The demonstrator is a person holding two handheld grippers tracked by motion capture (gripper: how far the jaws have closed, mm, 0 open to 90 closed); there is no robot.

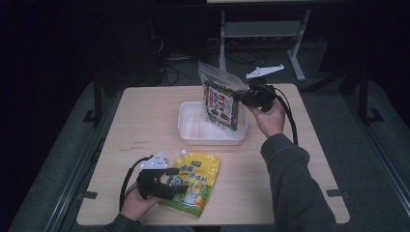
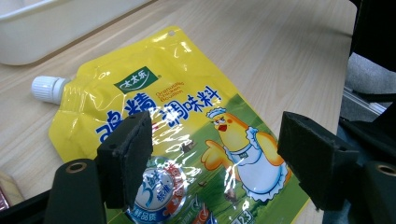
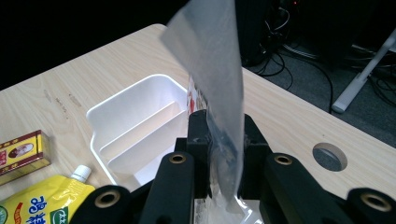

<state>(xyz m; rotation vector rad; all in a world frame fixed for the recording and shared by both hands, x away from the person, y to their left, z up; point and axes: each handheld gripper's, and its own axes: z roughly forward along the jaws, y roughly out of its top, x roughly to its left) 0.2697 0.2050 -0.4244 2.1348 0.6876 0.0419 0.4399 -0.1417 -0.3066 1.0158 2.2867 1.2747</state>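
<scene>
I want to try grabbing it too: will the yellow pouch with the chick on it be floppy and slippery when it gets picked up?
Probably floppy: the yellow spout pouch lies flat on the table with wrinkled, soft-looking sides. Its film is glossy, so it may slip between the open left gripper pads. It looks partly filled and flat, so it would likely sag rather than roll.

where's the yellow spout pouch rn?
High view: yellow spout pouch lies flat at the table's near edge, in front of the white tray, beside the open left gripper.

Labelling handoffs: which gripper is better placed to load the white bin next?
Right. The right gripper is shut on the clear snack bag, which hangs over the white bin. The left gripper stands open above the yellow bouillon pouch lying on the table.
</scene>
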